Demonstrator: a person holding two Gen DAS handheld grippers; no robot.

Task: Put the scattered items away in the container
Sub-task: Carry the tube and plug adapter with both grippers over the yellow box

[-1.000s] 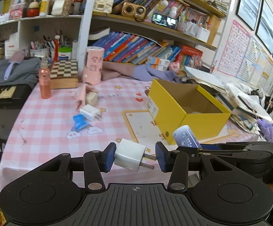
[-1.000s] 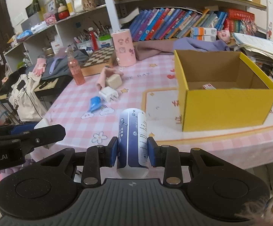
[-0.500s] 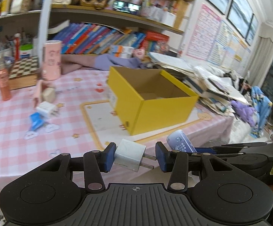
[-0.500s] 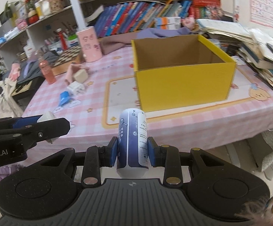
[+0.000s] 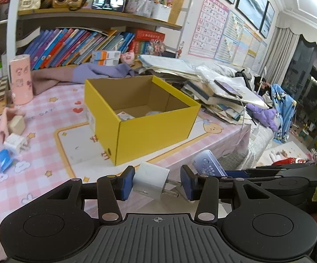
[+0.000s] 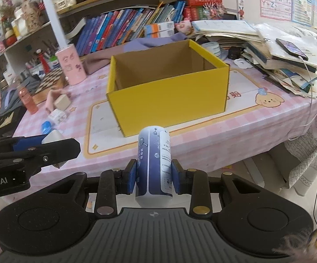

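Two tools fill the lower part of both views, each already carrying something toward the yellow box, which sits open-topped on the pink checked bench at the centre of the frame.

In the left wrist view, the left tool is partly closed on a white plug adapter. The adapter's body rests against the left pad and its metal prongs point to the right pad, so it is held end to end. In the right wrist view, the right tool is clamped tight on a blue and white bottle, which stands upright between the pads.

Both loads sit low in the frame, short of the box's near wall and off the bench's front edge. Inside the box a few small things lie on the floor at the left.

More clutter waits at the left of the bench: a second white adapter, a blue packet and a beige block.

This looks like the carrying step. The next move likely calls for lifting each tool above the rim, bringing it over the opening, then releasing. The adapter's narrow prong contact seems the likelier one to slip.
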